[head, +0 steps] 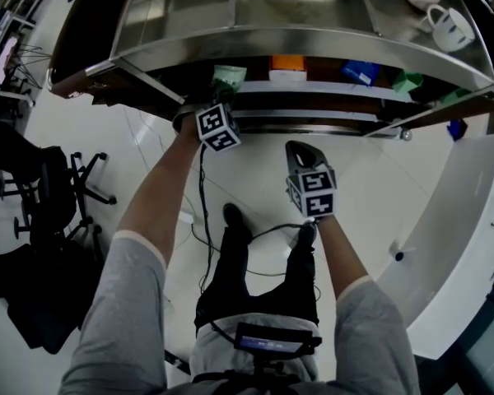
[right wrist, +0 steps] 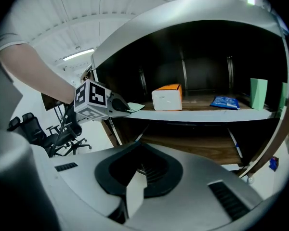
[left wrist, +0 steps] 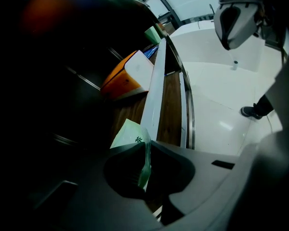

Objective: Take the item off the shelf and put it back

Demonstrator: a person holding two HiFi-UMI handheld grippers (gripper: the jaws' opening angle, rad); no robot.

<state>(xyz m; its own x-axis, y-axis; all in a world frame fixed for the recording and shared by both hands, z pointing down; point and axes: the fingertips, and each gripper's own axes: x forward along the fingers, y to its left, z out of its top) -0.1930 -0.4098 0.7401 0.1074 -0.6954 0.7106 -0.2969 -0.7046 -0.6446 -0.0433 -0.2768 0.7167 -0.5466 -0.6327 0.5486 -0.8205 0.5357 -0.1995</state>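
Note:
A thin green packet point(head: 229, 76) lies at the left end of the white shelf point(head: 329, 90), its edge over the shelf's front lip. My left gripper point(head: 225, 97) is shut on that edge. In the left gripper view the green packet point(left wrist: 129, 133) runs as a thin sheet between the jaws of the left gripper point(left wrist: 145, 155). The right gripper view has the left gripper point(right wrist: 118, 105) pinching the green packet point(right wrist: 135, 107) at the shelf point(right wrist: 207, 113) end. My right gripper point(head: 300, 153) hangs lower in front of the shelf, shut and holding nothing; its jaws point(right wrist: 135, 177) meet.
On the same shelf stand an orange-and-white box point(head: 287, 66), a blue packet point(head: 360, 72) and green upright items point(right wrist: 258, 93) at the right. Mugs point(head: 449, 25) rest on the metal top. A lower wooden shelf point(right wrist: 197, 150) lies beneath. An office chair point(head: 53, 196) is left, a white counter point(head: 461, 220) right.

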